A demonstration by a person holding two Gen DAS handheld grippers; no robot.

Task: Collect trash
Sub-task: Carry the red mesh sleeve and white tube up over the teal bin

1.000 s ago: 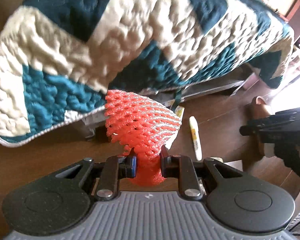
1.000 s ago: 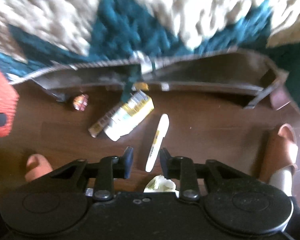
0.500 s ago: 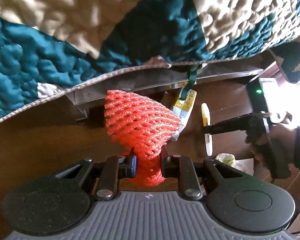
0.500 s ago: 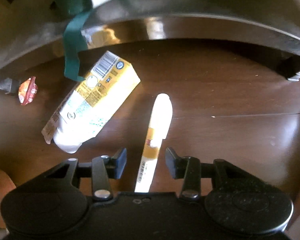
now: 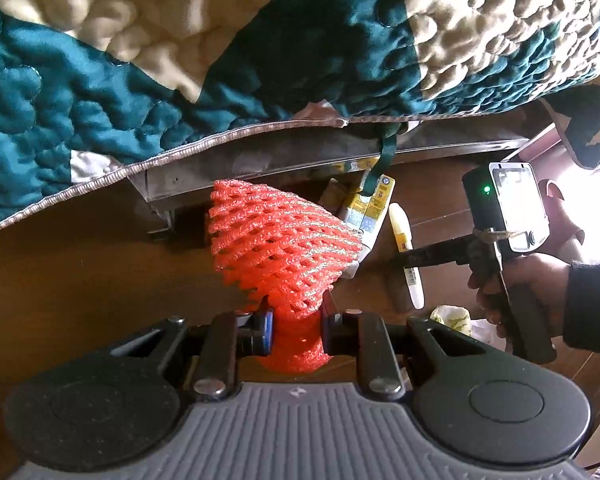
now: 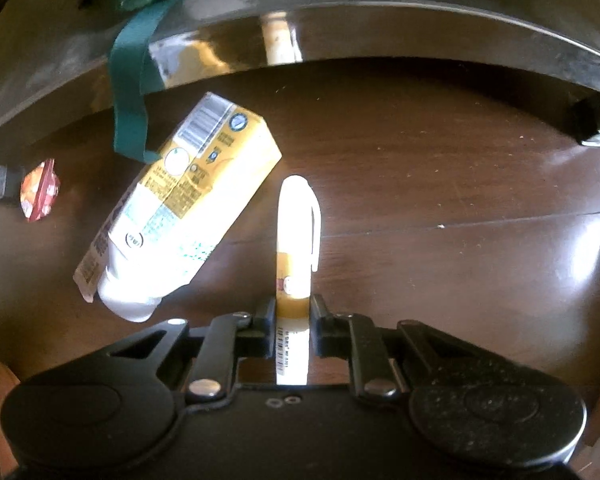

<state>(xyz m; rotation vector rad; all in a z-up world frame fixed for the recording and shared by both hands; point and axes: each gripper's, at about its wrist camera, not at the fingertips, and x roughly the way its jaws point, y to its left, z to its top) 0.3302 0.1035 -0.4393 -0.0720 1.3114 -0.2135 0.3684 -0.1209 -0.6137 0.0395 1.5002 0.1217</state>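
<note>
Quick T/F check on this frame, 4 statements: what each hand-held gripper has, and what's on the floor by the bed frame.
1. The left hand-held gripper is shut on the orange foam net. True.
2. The right hand-held gripper is open and holds nothing. False: its jaws are closed on the white marker pen.
3. The yellow drink carton stands upright. False: it lies on its side on the wooden floor.
4. A small red wrapper lies left of the carton. True.
</note>
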